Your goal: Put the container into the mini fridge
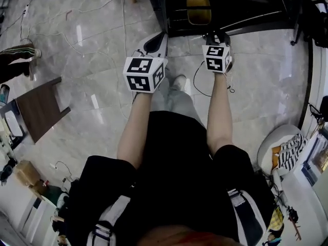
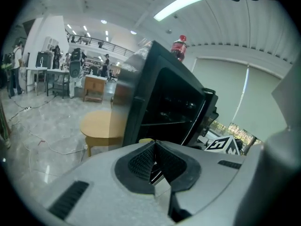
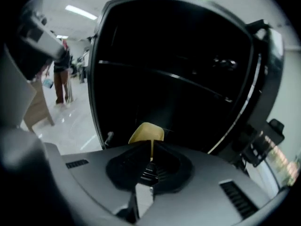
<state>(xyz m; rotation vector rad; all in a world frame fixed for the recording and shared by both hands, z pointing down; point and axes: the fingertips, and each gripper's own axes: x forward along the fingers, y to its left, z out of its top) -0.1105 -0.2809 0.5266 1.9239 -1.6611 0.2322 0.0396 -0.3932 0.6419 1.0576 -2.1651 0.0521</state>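
The black mini fridge (image 1: 177,22) stands open on the floor ahead of me. A yellow container (image 1: 198,9) sits inside it on the lower level, under a wire shelf. In the right gripper view the container (image 3: 146,133) shows just past my right gripper (image 3: 151,149), whose jaws are shut with only a thin slit between them and nothing held. In the head view, the right gripper (image 1: 216,35) hovers at the fridge's mouth, short of the container. My left gripper (image 1: 155,42) hangs to the left of the opening. Its jaws (image 2: 154,149) are shut and empty, pointing past the fridge door (image 2: 164,102).
A red bottle (image 2: 179,45) stands on top of the fridge. A round wooden table (image 2: 101,126) is to the fridge's left. Cables (image 1: 202,88) trail over the marble floor. A brown board (image 1: 38,109) lies at the left, and a chair with striped cloth (image 1: 287,152) at the right.
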